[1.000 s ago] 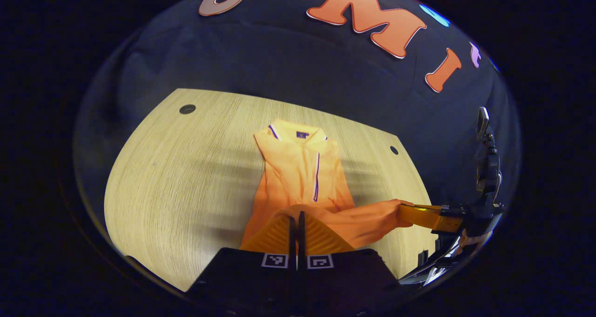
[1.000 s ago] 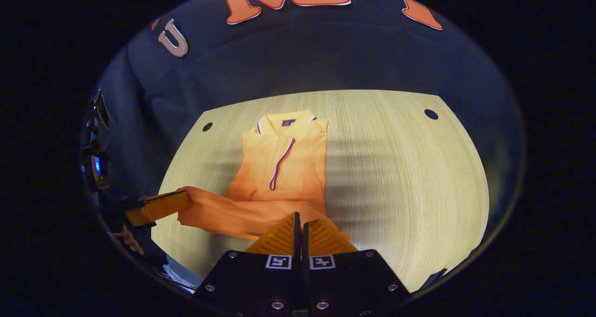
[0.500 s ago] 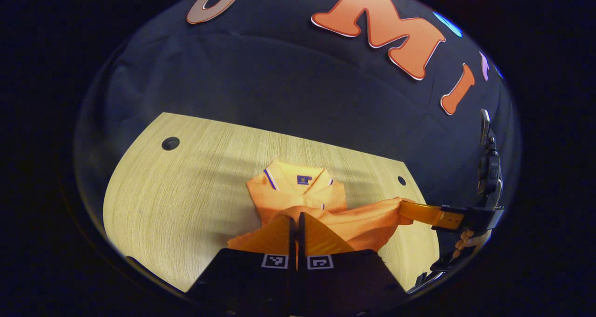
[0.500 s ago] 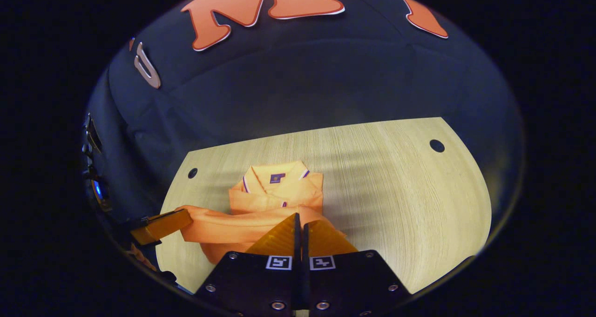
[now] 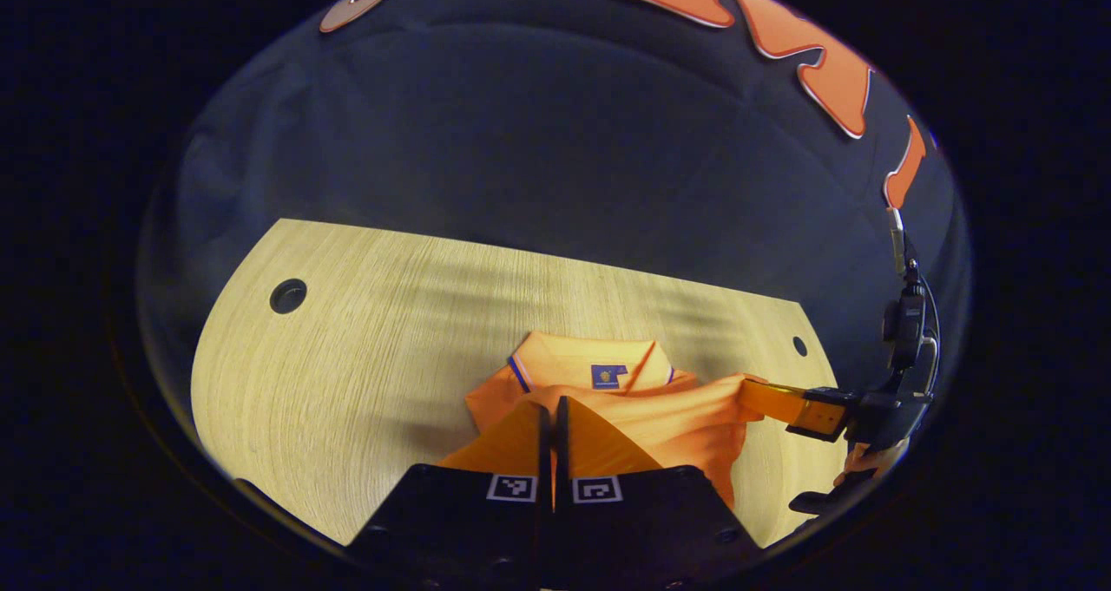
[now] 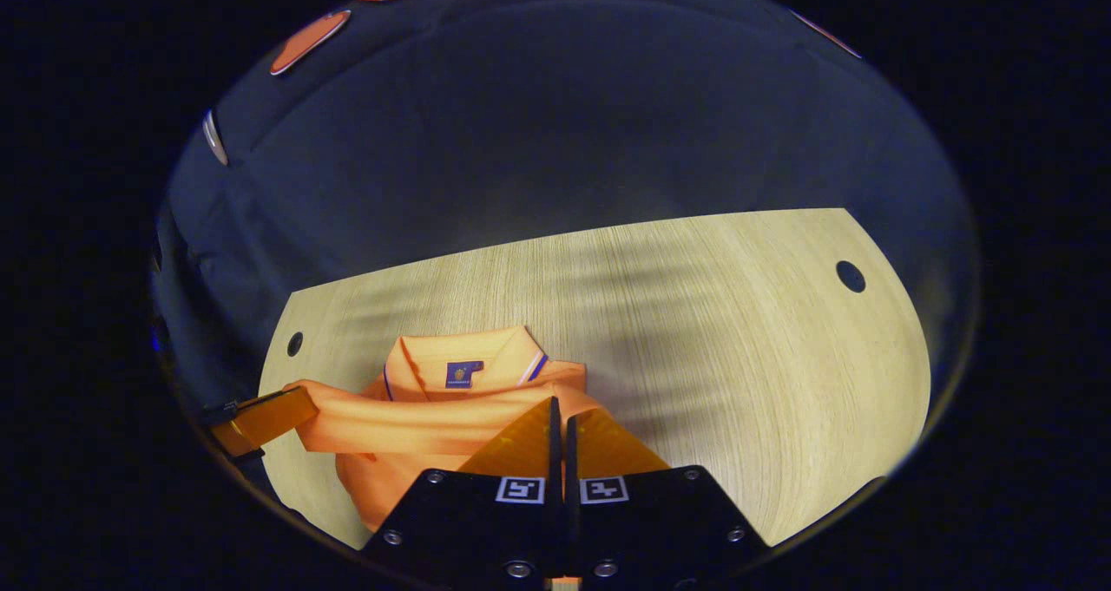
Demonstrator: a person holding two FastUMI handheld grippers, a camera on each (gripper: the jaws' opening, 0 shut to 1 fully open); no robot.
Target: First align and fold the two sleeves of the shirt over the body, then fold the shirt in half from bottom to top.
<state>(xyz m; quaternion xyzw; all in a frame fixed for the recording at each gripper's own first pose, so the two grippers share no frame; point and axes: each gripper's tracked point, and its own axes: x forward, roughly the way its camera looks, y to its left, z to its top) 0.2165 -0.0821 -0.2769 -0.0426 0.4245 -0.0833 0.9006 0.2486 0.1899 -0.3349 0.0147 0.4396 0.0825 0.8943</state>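
Orange shirt [image 5: 608, 404]: on wooden table [image 5: 347, 357], hem raised near collar [image 6: 460, 357]. Left gripper [image 5: 550, 417]: low, level, fingers pinched together on hem's left corner. Right gripper [image 6: 555, 417]: level alongside, fingers clamped on hem's right corner.

The small label [image 5: 608, 376] inside the shirt [image 5: 686, 417] collar is too small to read.
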